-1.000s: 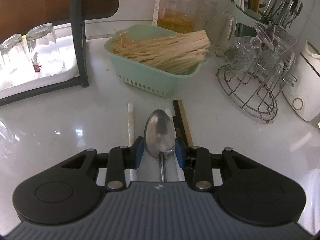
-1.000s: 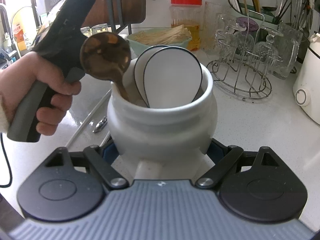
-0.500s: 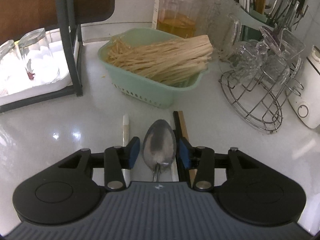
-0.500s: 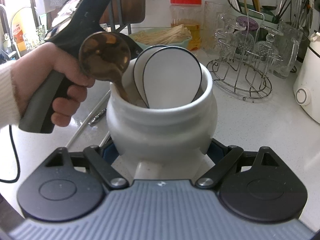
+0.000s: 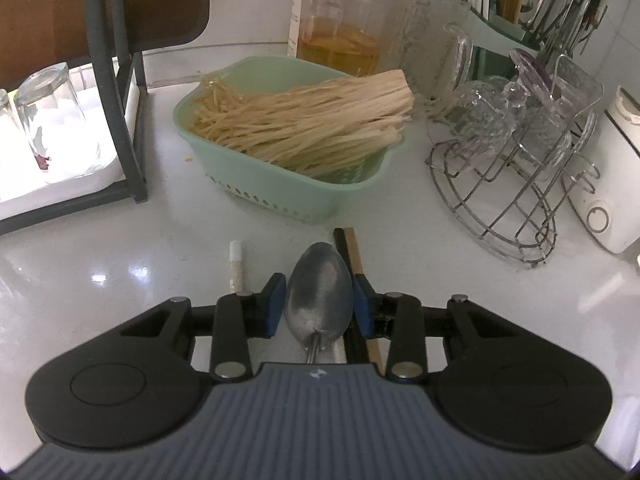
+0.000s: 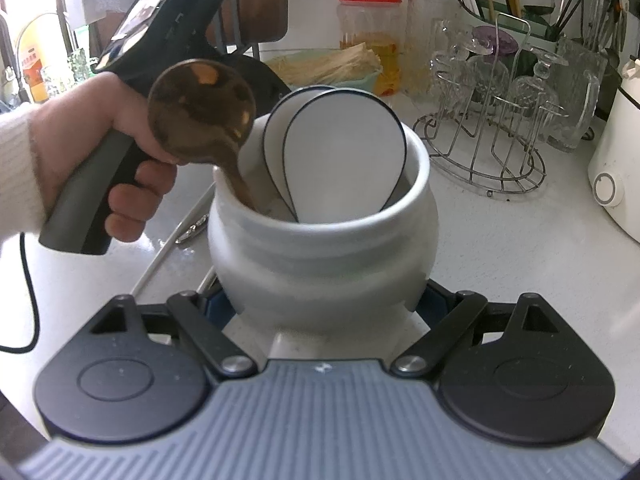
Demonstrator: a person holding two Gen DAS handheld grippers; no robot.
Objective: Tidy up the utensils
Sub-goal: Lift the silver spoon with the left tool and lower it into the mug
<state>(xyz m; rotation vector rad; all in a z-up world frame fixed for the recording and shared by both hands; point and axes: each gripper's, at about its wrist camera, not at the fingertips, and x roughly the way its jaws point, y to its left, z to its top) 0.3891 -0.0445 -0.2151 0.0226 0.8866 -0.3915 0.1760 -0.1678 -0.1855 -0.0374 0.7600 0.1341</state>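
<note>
Since a second ago, the left claw (image 5: 319, 309) has slid back a little along the counter (image 5: 120, 264), so the metal spoon (image 5: 319, 305) now sits deeper between its blue pads. Its jaws opened a bit and have just been closing again. The spoon's bowl lies between the pads: the right pad touches its edge, and a thin gap shows at the left pad (image 5: 274, 307), so the spoon is not yet squeezed. The spoon lies flat on the counter, bowl pointing away. Just beside it lie a white chopstick (image 5: 236, 264) on the left and a dark and tan pair of chopsticks (image 5: 349, 246) on the right.

Past them stands a green basket (image 5: 280, 188) full of pale sticks. A wire rack (image 5: 496, 196) with glasses is off to the right.

The right claw (image 6: 324, 312) has not moved. It is clamped on the foot of a white jar (image 6: 320, 248). In the jar stand two white spoons (image 6: 344, 160) and a brown wooden spoon (image 6: 202, 114). A hand (image 6: 96, 148) holds the left claw's handle to the left of the jar.
</note>
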